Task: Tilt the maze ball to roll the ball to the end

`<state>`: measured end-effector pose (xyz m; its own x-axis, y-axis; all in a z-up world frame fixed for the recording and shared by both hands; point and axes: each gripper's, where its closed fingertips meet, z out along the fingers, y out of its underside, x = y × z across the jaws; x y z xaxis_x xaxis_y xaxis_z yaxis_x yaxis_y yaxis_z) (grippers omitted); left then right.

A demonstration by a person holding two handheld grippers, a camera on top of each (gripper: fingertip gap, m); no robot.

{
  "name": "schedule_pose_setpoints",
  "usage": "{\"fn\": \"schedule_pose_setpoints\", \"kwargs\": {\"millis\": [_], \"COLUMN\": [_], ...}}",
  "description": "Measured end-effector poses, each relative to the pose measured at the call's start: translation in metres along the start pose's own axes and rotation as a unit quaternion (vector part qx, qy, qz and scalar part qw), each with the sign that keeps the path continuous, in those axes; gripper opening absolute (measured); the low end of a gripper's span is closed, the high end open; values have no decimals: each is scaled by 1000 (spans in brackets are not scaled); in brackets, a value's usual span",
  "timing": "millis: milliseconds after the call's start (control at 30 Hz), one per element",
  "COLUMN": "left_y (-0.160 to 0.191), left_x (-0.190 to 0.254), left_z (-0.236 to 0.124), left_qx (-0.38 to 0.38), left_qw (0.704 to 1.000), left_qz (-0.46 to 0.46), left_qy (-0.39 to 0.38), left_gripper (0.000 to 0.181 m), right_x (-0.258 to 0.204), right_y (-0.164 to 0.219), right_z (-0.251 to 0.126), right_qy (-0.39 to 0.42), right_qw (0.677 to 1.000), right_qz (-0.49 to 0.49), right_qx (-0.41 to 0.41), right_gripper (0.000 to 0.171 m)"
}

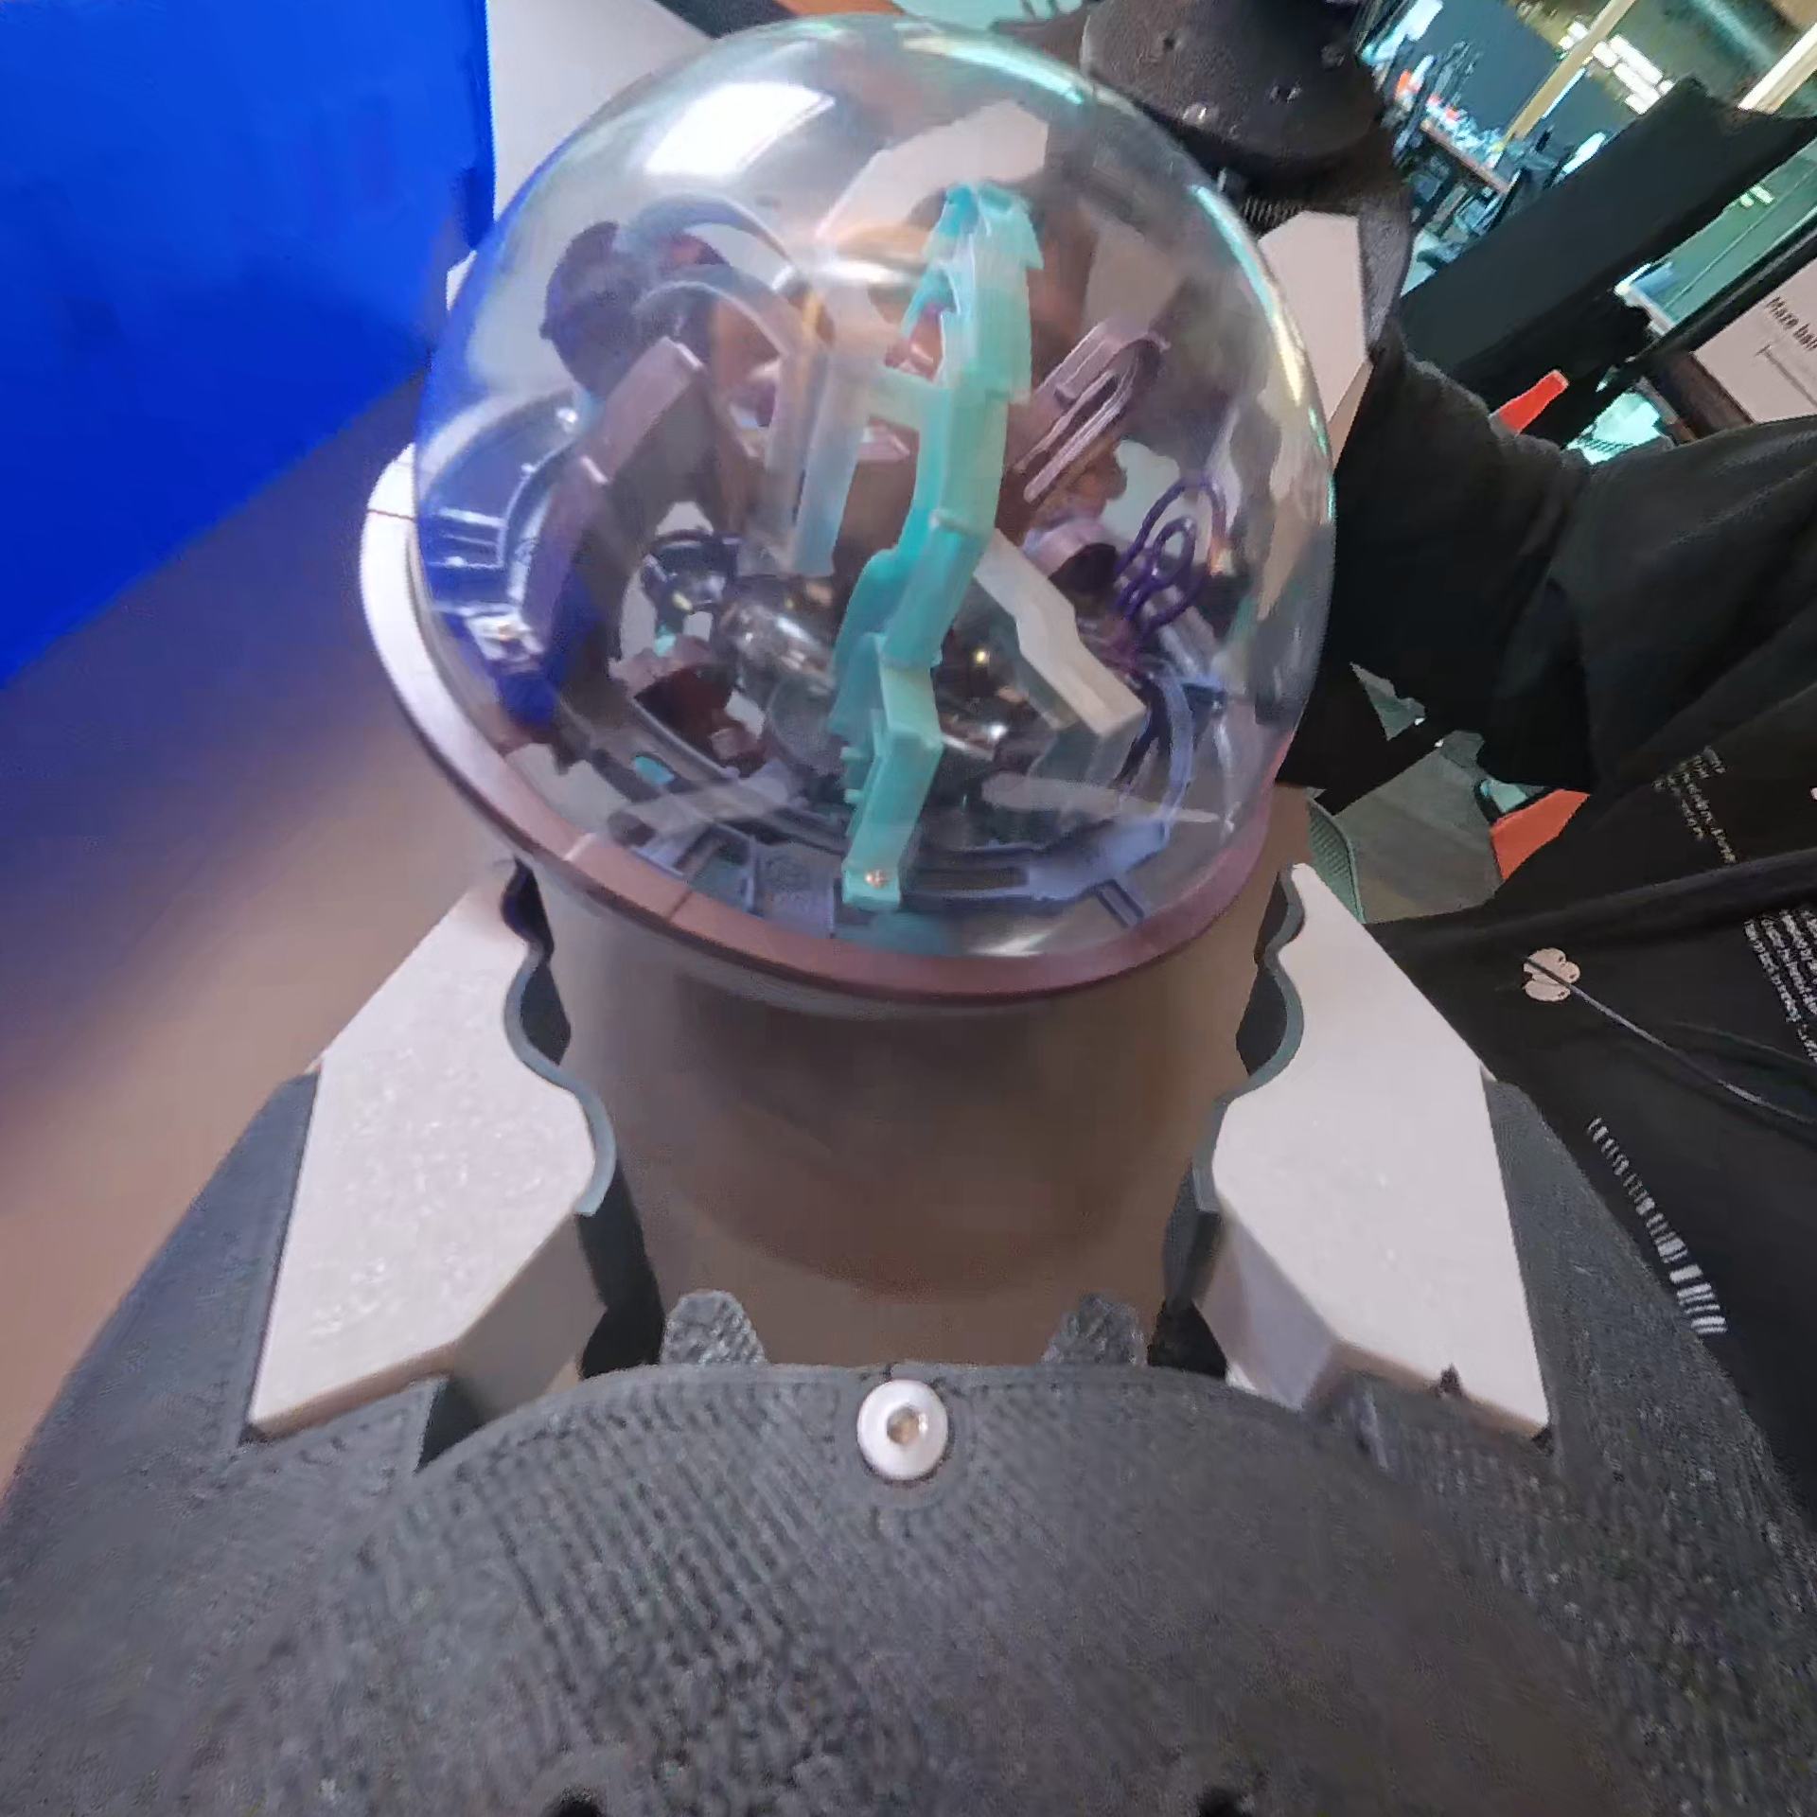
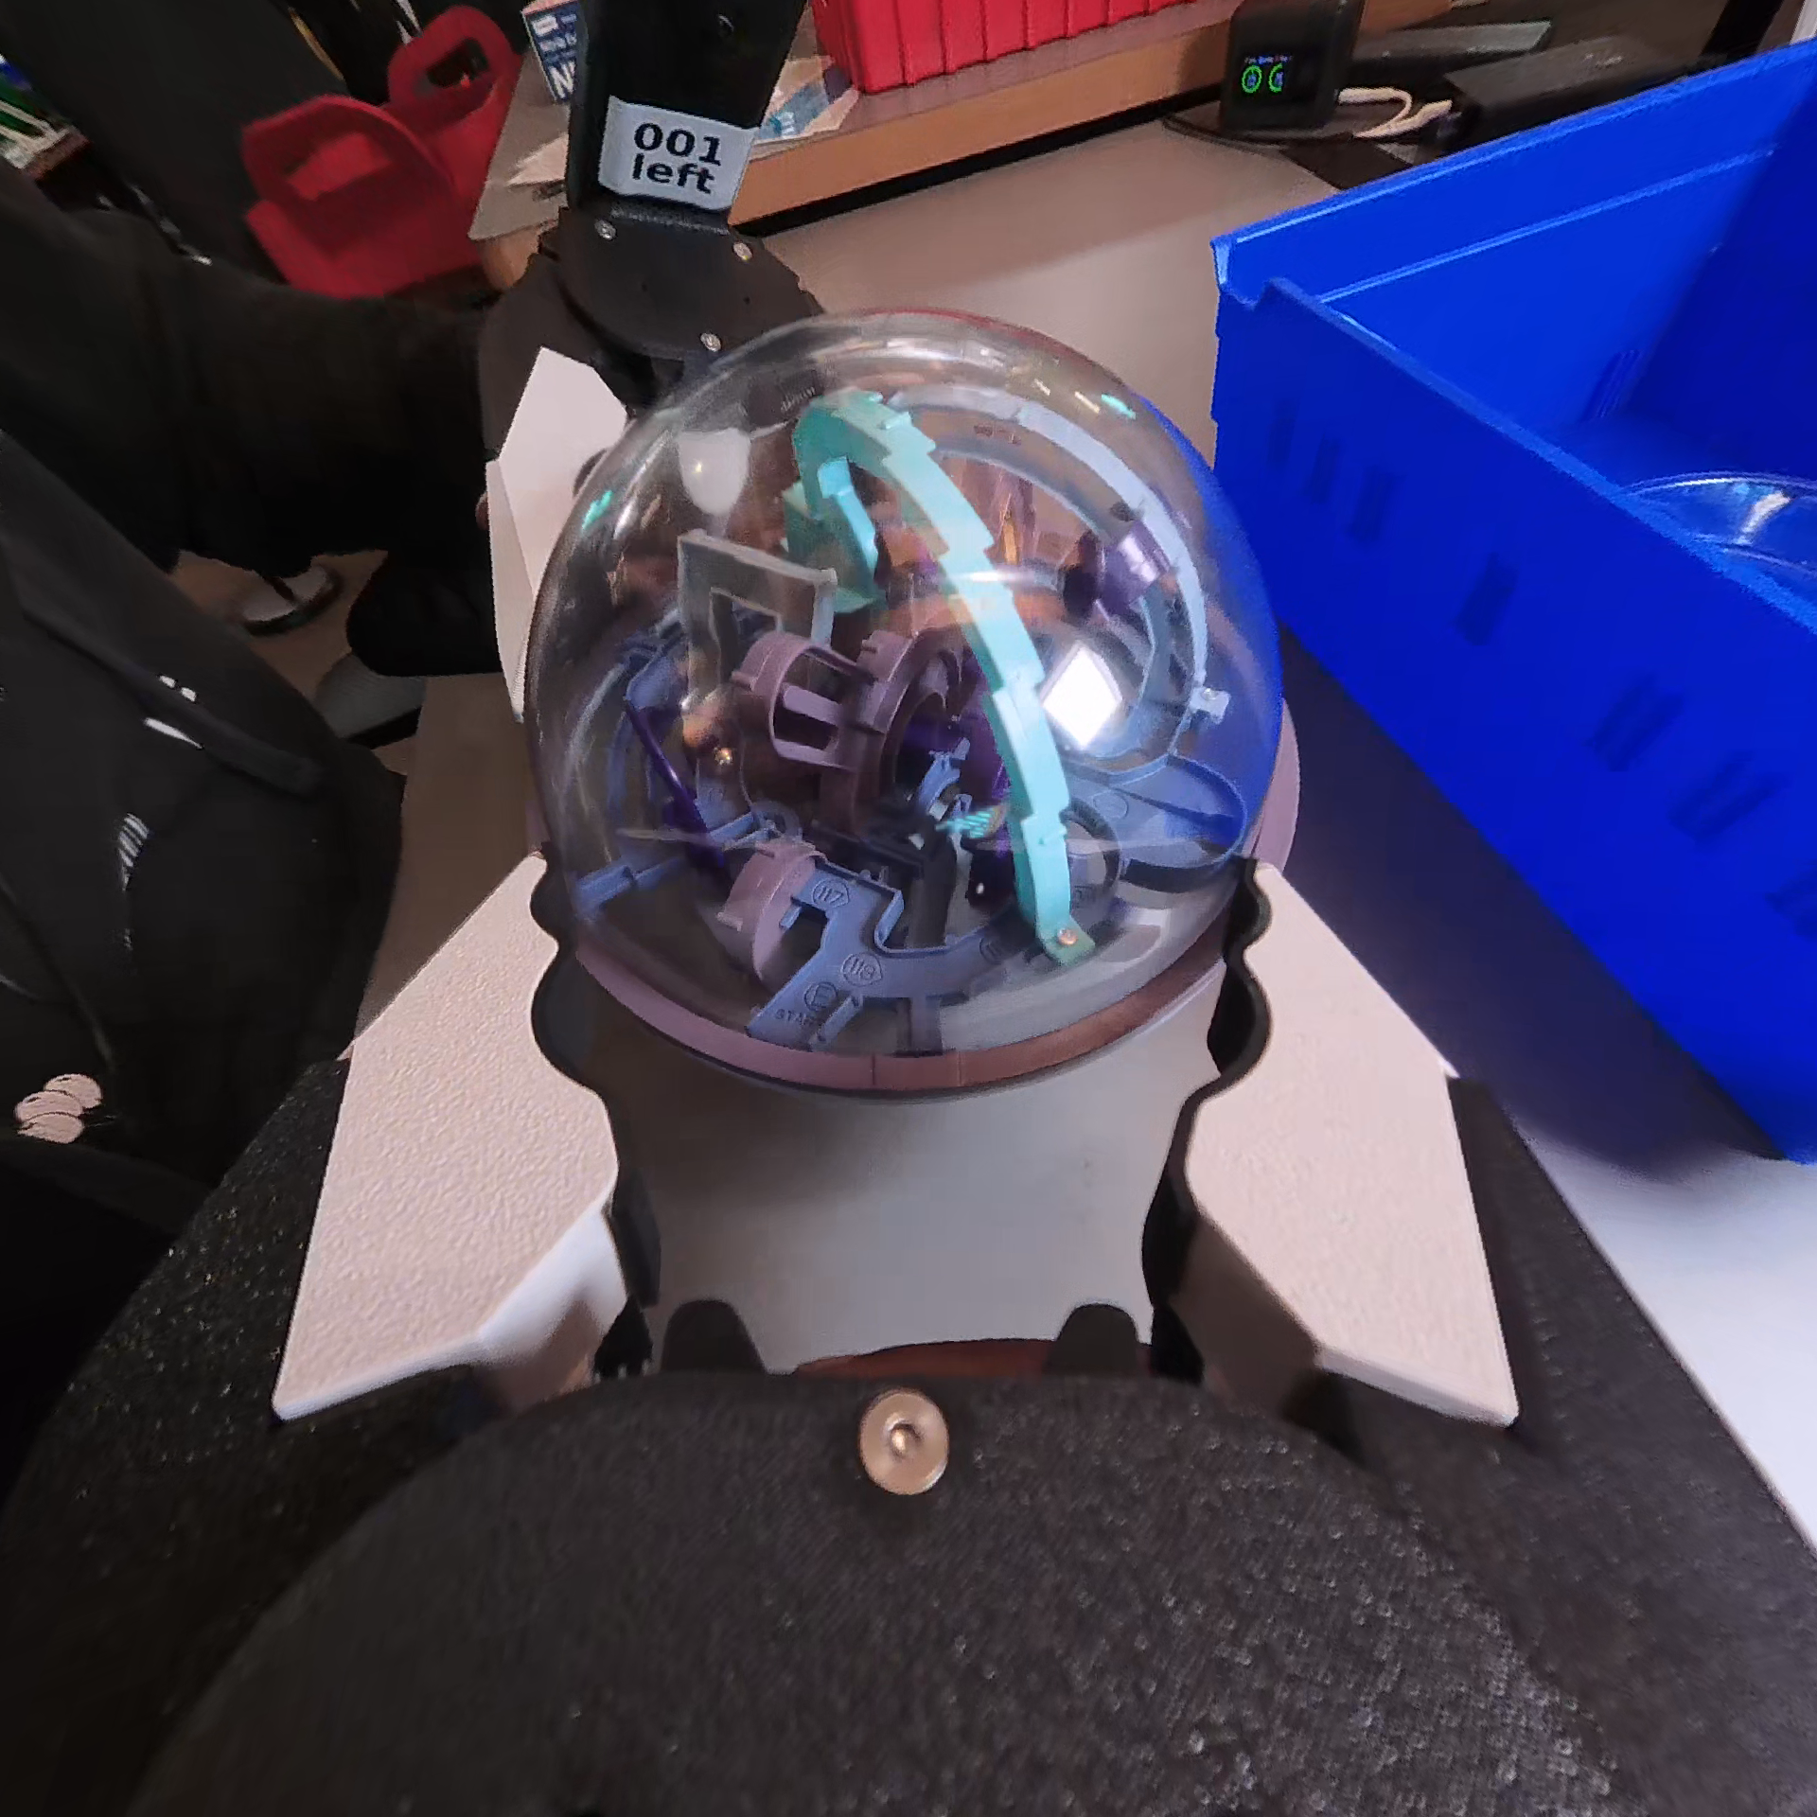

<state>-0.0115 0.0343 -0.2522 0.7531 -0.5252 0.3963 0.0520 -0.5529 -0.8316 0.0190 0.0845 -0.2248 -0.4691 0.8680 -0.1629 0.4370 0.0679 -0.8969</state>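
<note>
Both tongs clamped on maze ball point(image 2: 900, 708), left gripper point(image 1: 905, 993) & right gripper point(image 2: 900, 983) on opposite sides near the desk point(image 2: 1131, 246) edge by blue bin point(image 2: 1534, 551), small ball point(image 2: 723, 755) seemingly mid-track, so tilting prob far from done

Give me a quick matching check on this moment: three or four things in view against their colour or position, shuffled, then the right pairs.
Things:
1. maze ball
2. storage bin
3. curved track inside the ball
4. left gripper

Descriptions:
A. teal, arcing over the inner maze
B. blue, on the table beside the ball
C. clear dome with a purple rim band, held from opposite sides
D. jaws either side of the ball's lower half

Pairs: 1-C, 2-B, 3-A, 4-D
</note>
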Motion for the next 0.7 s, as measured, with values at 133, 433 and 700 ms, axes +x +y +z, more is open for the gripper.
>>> {"fn": "schedule_pose_setpoints", "kwargs": {"millis": [133, 433, 700], "left_y": [-4, -9, -13], "left_x": [-2, -4, -3], "left_z": [2, -4, -11], "left_qx": [9, 34, 49], "left_qw": [1000, 995, 978], "left_qz": [12, 82, 191], "left_qy": [-9, -38, -68], "left_gripper": [141, 142, 141], "right_x": [0, -2, -4], "right_y": [4, 9, 16], "right_z": [2, 9, 15], "right_qy": [0, 12, 29], "right_qw": [1000, 999, 998], "right_qz": [1, -30, -58], "right_qx": [3, 17, 0], "right_gripper": [129, 130, 129]}}
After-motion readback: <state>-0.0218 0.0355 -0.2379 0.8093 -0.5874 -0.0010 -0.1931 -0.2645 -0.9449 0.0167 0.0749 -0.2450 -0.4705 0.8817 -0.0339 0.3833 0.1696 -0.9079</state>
